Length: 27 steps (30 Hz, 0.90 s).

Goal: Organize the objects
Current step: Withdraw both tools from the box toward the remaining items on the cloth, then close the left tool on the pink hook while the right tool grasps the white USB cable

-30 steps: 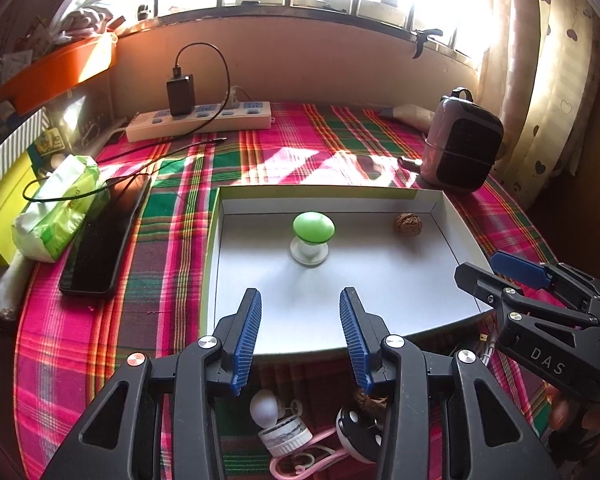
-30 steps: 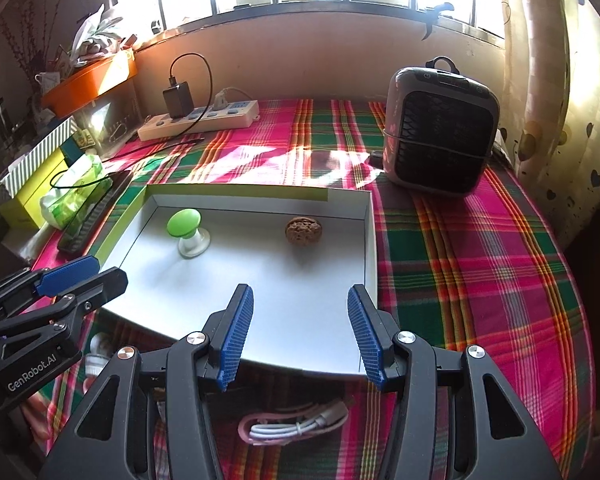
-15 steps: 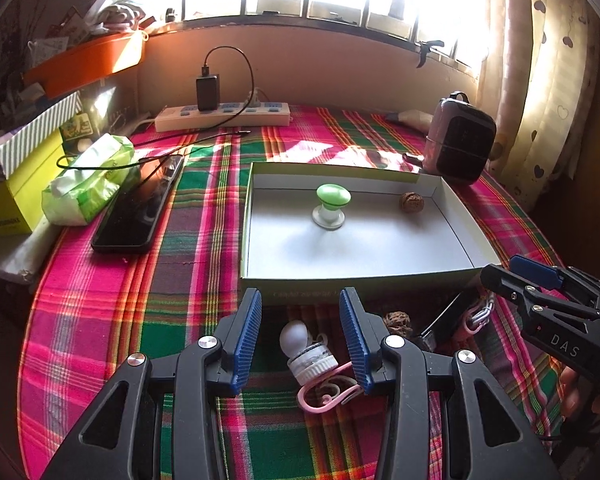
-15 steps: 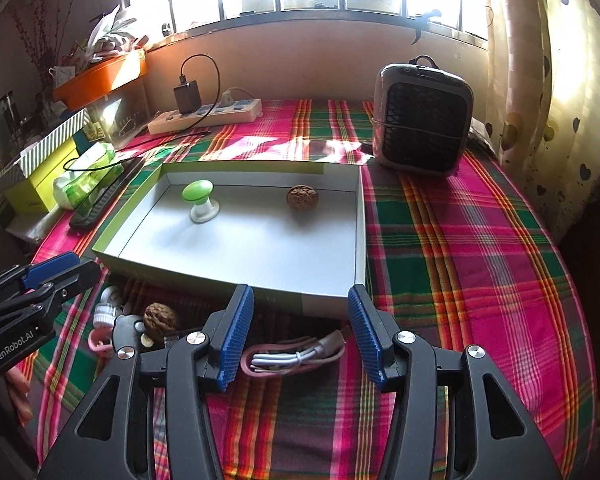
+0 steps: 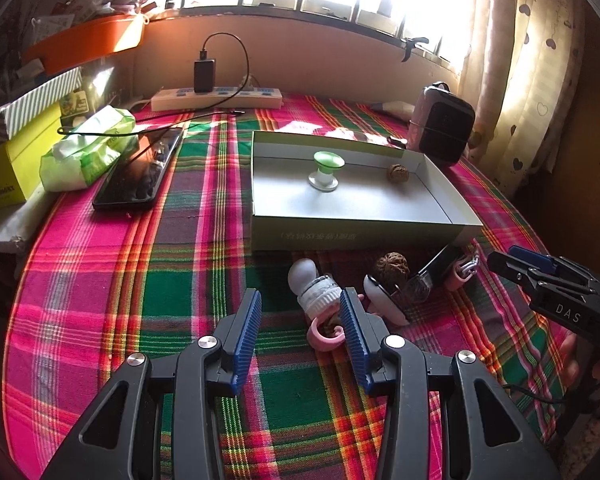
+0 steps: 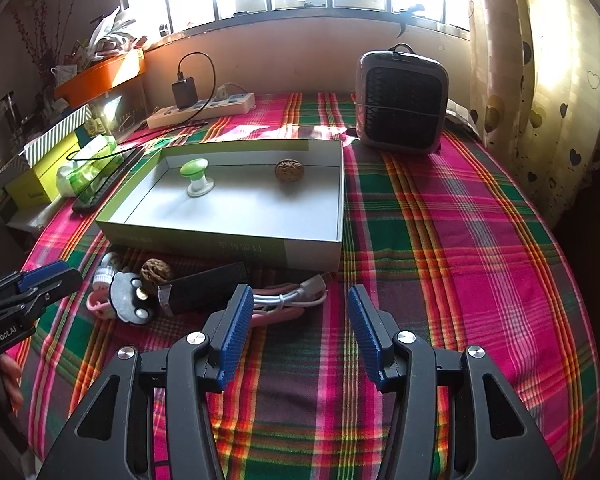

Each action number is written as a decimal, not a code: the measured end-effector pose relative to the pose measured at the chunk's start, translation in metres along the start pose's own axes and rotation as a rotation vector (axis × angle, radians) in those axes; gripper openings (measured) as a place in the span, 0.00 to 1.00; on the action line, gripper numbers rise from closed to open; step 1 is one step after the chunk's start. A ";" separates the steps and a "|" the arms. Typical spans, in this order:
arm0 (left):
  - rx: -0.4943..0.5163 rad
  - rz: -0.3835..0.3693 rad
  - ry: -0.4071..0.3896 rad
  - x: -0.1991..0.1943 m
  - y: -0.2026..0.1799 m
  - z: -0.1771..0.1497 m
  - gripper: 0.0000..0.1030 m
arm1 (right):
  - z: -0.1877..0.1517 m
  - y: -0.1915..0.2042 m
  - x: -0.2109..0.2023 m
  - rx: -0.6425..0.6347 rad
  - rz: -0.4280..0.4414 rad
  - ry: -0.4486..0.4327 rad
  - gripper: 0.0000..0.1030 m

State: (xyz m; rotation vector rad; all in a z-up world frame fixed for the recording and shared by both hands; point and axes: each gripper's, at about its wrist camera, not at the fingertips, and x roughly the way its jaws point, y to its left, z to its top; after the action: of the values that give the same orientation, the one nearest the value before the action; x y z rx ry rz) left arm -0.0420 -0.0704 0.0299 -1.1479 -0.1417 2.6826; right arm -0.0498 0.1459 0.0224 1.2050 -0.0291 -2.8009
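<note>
Hovering my left claw (image 5: 300, 316) spread, empty; white bulb (image 5: 314, 286) just ahead, nearer its right finger | right claw (image 6: 298, 318) spread, empty; pink cable (image 6: 288, 300) just ahead-left

A round tabletop (image 6: 440, 240) under a pink-and-green plaid cloth carries an open shallow box (image 6: 228, 246). In front of the box lie a walnut (image 5: 392, 266), a small white bulb (image 5: 314, 286), a coiled pink-and-white cable (image 6: 288, 298) and a flat black device (image 6: 204, 290). A small heater (image 6: 402, 104), power strip (image 5: 216, 98), phone (image 5: 138, 174) and wipes pack (image 5: 88, 148) sit farther back.
</note>
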 end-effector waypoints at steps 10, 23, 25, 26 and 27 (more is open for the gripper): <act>0.054 -0.088 0.050 0.013 -0.015 -0.011 0.38 | -0.007 -0.006 0.001 0.022 -0.011 0.016 0.49; 0.081 -0.124 0.097 0.026 -0.025 -0.014 0.38 | -0.008 -0.005 0.006 0.017 -0.015 0.036 0.50; 0.099 -0.125 0.096 0.025 -0.029 -0.015 0.38 | -0.008 -0.004 0.006 0.016 -0.015 0.035 0.50; 0.103 -0.131 0.097 0.025 -0.031 -0.015 0.38 | -0.008 -0.004 0.006 0.016 -0.015 0.036 0.50; 0.105 -0.135 0.099 0.025 -0.031 -0.015 0.38 | -0.008 -0.004 0.007 0.016 -0.015 0.038 0.50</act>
State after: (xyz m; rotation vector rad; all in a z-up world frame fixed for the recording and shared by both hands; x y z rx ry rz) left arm -0.0427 -0.0346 0.0074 -1.1911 -0.0591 2.4796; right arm -0.0490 0.1491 0.0122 1.2668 -0.0405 -2.7952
